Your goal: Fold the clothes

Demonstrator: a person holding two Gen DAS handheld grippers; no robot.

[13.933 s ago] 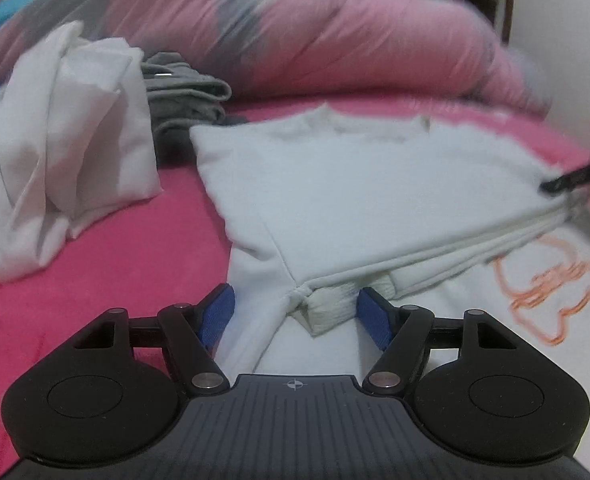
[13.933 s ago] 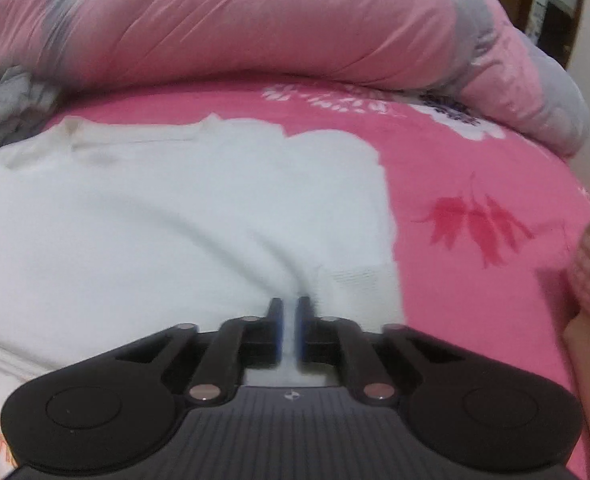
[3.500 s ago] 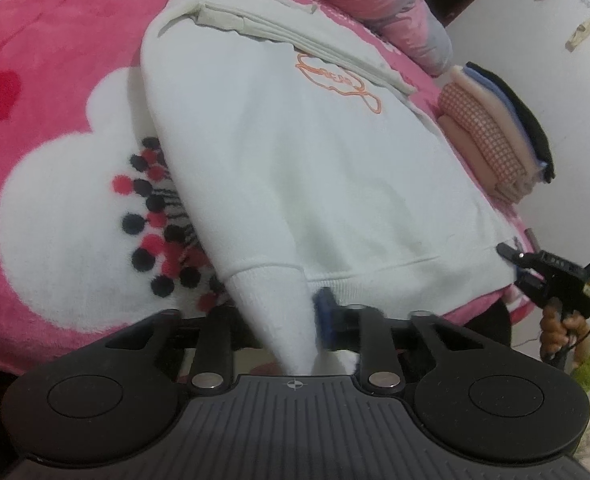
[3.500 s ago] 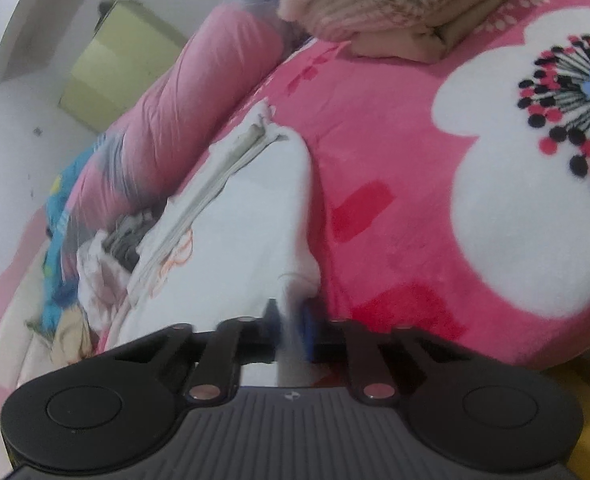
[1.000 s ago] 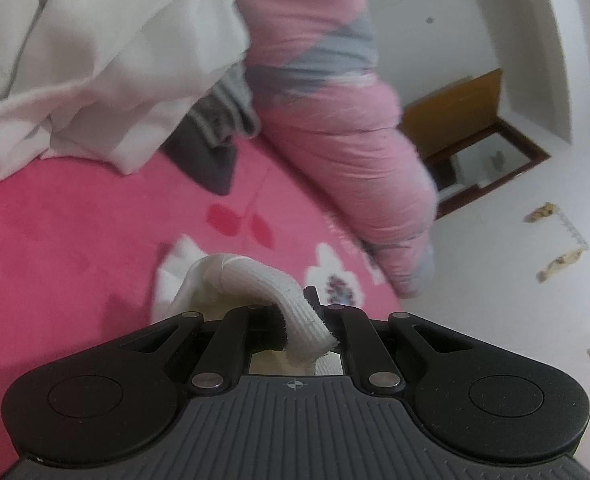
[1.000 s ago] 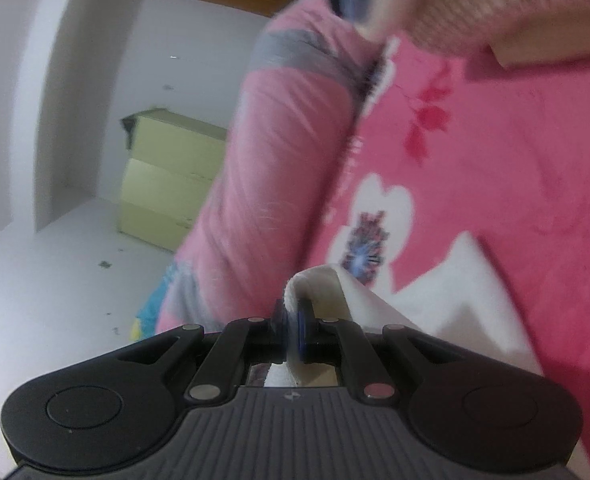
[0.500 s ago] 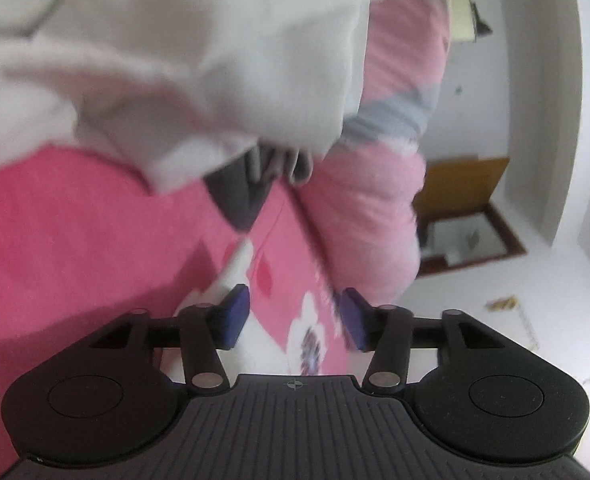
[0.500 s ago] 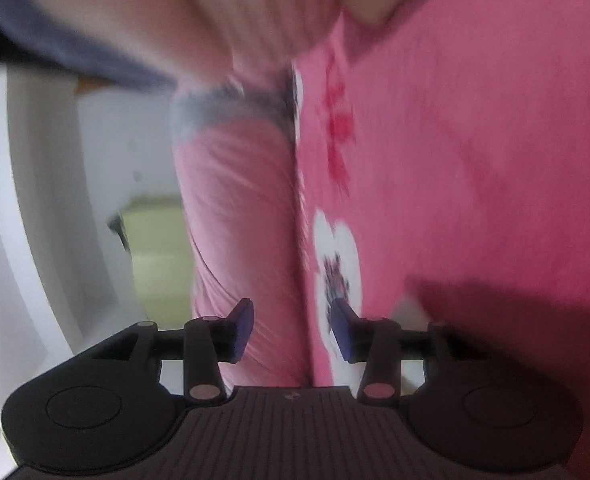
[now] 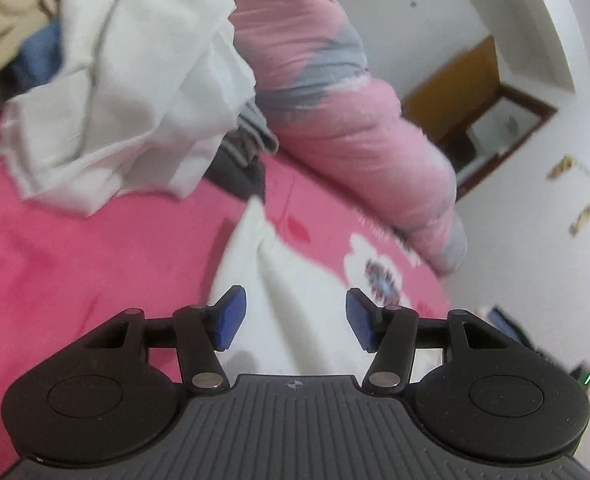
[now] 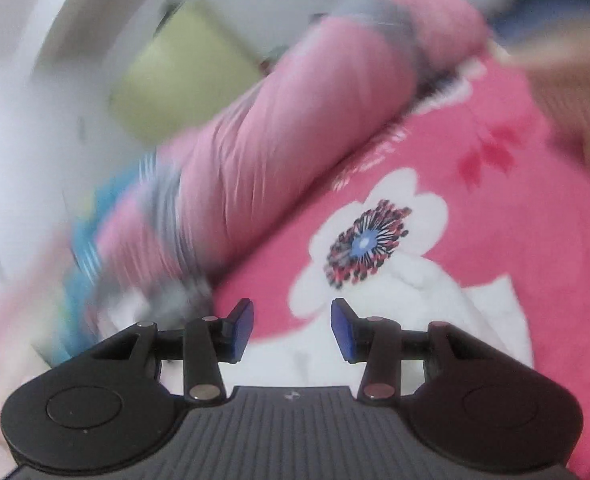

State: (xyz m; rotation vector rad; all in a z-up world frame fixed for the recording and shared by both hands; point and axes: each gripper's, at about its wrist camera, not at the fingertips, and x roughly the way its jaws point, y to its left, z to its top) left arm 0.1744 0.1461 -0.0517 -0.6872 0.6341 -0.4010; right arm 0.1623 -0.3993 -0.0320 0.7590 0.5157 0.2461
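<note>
L hand-held gripper (image 9: 295,318): jaws spread wide, nothing betw. the blue pads (image 9: 231,316); released. It hangs just above the white sweater (image 9: 291,280), which lies on the pink bed blanket (image 9: 75,248) directly under and ahead of the jaws; a fold ridge runs up the cloth away from the camera. No contact seen betw. pads and cloth.

Far left, L view: crumpled pile of white garments (image 9: 135,92), w/ grey clothing (image 9: 251,140) tucked at its right edge and tan/blue fabric behind. Pink-and-grey rolled duvet (image 9: 335,100) along the far side of the bed. Wall w/ wood-framed opening (image 9: 483,120) far right.

R hand-held gripper (image 10: 291,330): also released, jaws apart, empty. View motion-blurred. White sweater (image 10: 435,312) sits near right, under and beside the right pad, on blanket (image 10: 495,220) w/ white flower print (image 10: 367,240). Duvet (image 10: 295,128) runs diagonally far left; yellow-green cabinet (image 10: 175,88) behind it. Stacked fabric at far right edge too blurred to ID.
</note>
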